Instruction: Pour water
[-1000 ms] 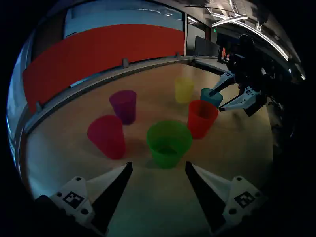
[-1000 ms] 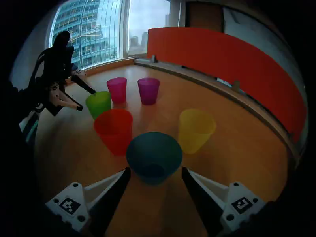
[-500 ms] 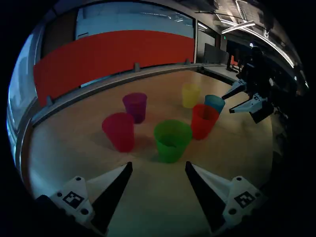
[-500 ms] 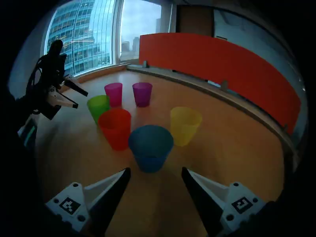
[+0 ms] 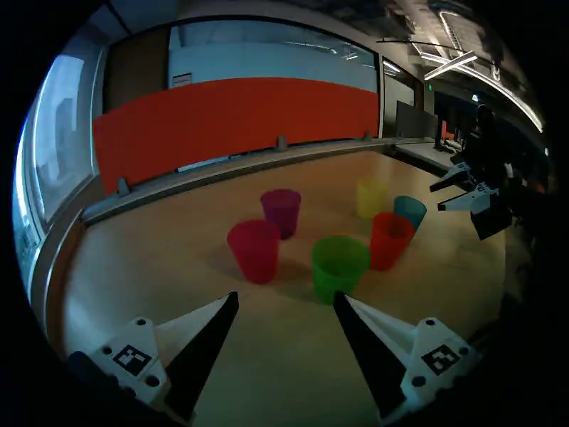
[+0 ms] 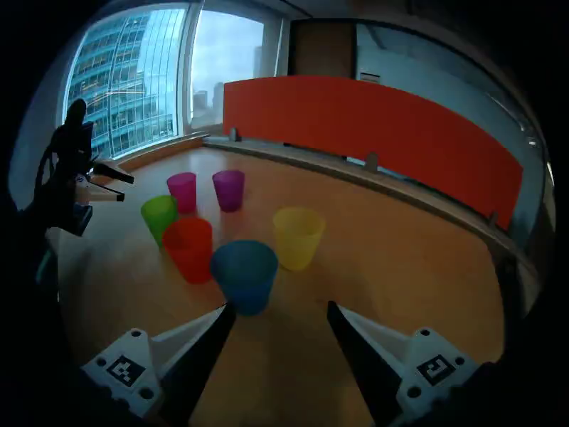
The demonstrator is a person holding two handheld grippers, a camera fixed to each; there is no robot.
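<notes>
Several plastic cups stand upright in a cluster on the wooden table [image 5: 142,249]. In the left gripper view my left gripper [image 5: 285,306] is open, with the green cup [image 5: 339,267] just ahead and right of its tips, then the magenta cup [image 5: 254,250], purple cup [image 5: 281,212], red cup [image 5: 390,240], blue cup [image 5: 410,211] and yellow cup [image 5: 371,197]. In the right gripper view my right gripper [image 6: 279,313] is open with the blue cup [image 6: 244,275] just before its left fingertip. Behind stand the red cup [image 6: 188,248], yellow cup [image 6: 298,237], green cup [image 6: 158,218], magenta cup [image 6: 182,192] and purple cup [image 6: 229,189].
An orange partition [image 5: 235,121] runs along the table's far edge. The other gripper [image 5: 455,196] hovers open at the right of the left gripper view, beyond the cups. Tall windows [image 6: 128,92] lie behind the other gripper [image 6: 117,186] and the hand holding it in the right gripper view.
Both grippers have drawn back from the cups, which now look smaller and farther. The green and blue cups have left the gaps between the fingers. No cup has moved.
</notes>
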